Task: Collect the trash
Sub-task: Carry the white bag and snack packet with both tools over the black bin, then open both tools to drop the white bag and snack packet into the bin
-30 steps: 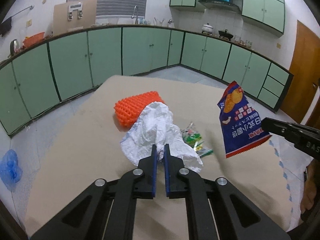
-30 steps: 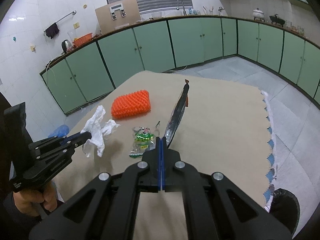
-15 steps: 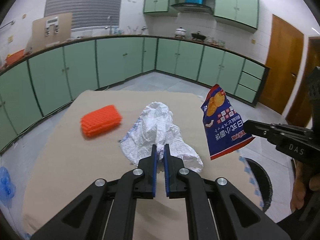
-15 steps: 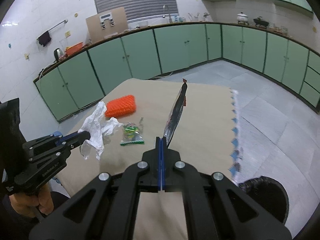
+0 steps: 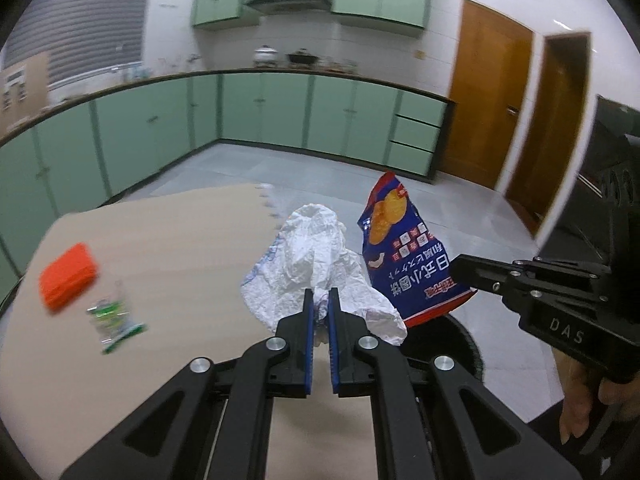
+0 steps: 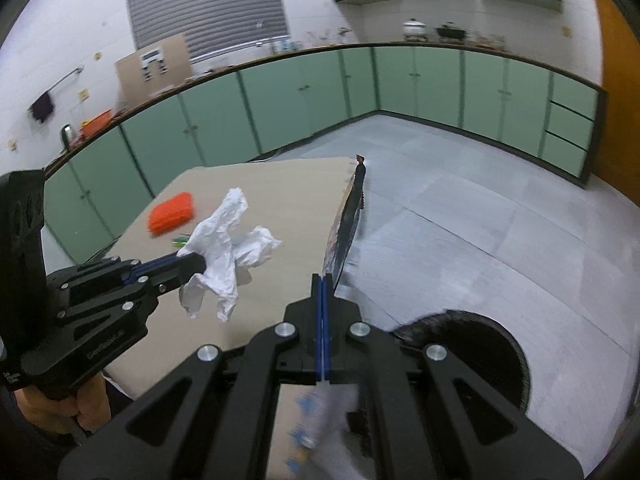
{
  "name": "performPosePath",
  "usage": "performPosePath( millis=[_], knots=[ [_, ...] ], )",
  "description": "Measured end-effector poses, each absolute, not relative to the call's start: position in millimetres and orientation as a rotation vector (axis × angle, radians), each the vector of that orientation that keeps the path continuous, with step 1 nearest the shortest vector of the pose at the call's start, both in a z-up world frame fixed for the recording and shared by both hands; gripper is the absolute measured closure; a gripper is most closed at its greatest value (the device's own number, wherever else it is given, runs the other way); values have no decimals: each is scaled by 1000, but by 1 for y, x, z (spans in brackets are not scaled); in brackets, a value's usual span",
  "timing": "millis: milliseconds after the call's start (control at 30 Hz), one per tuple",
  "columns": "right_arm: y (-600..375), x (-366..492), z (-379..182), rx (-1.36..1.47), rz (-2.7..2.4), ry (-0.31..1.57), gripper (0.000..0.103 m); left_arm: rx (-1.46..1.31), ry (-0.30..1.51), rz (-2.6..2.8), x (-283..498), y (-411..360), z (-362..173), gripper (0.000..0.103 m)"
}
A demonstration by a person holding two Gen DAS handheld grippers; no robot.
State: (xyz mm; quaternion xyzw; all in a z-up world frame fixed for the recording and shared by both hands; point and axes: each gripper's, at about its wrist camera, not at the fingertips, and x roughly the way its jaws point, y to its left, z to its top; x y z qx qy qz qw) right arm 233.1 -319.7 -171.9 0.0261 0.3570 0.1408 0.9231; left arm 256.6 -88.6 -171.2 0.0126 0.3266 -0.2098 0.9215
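Left gripper (image 5: 321,304) clamps crumpled white paper (image 5: 316,256); right gripper (image 6: 322,280) pinches the blue snack bag (image 5: 408,256) — both held clear of the table, near the black bin (image 6: 480,340), presumably for dropping.

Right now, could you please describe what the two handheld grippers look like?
Both are matte black angular frames with silver bolts and blue-lined jaws. The right gripper has "DAS" embossed on its body. The left gripper bears faint lettering I cannot read.
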Motion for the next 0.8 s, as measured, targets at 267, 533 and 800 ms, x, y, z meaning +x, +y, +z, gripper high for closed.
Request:
performPosePath(
  millis=[267,533,800],
  knots=[
    [-402,221,-200,121,156,764,103,99,711,-573,262,-176,-196,97],
    [-463,225,-263,210,73,867,103,177,804,-656,275,-245,-245,97],
    [-495,239,-311,255,29,950,103,222,865,-662,288,-280,-283,96]
  ],
)
